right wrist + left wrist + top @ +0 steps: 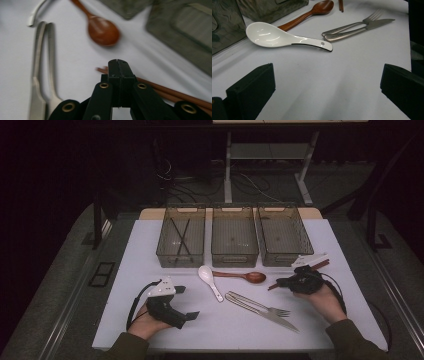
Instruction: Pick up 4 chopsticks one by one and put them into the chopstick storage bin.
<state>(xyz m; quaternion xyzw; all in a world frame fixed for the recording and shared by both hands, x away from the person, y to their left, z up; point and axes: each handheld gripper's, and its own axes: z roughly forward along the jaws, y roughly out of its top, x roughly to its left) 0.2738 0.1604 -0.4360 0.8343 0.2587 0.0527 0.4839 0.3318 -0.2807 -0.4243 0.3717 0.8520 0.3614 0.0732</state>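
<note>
Right gripper [117,65] jaws pressed together, gripping brown chopsticks [175,94] near table's [125,320] right edge. Left gripper [327,85] jaws wide, empty, near front-left corner, facing white spoon [277,37].

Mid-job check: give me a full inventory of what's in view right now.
table: 1, white top, centre
bins: 3, clear grey, row at far edge
black chopsticks: 1 pair, inside left bin
white spoon: 1, in front of middle bin
wooden spoon: 1, brown, right of white spoon
fork: 1, silver, near centre
knife: 1, silver, beside fork
brown chopsticks: 1 pair, at right gripper's jaws; grip unclear
left gripper: black, open, near left
right gripper: black, shut, right
hands: 2, bottom edge
</note>
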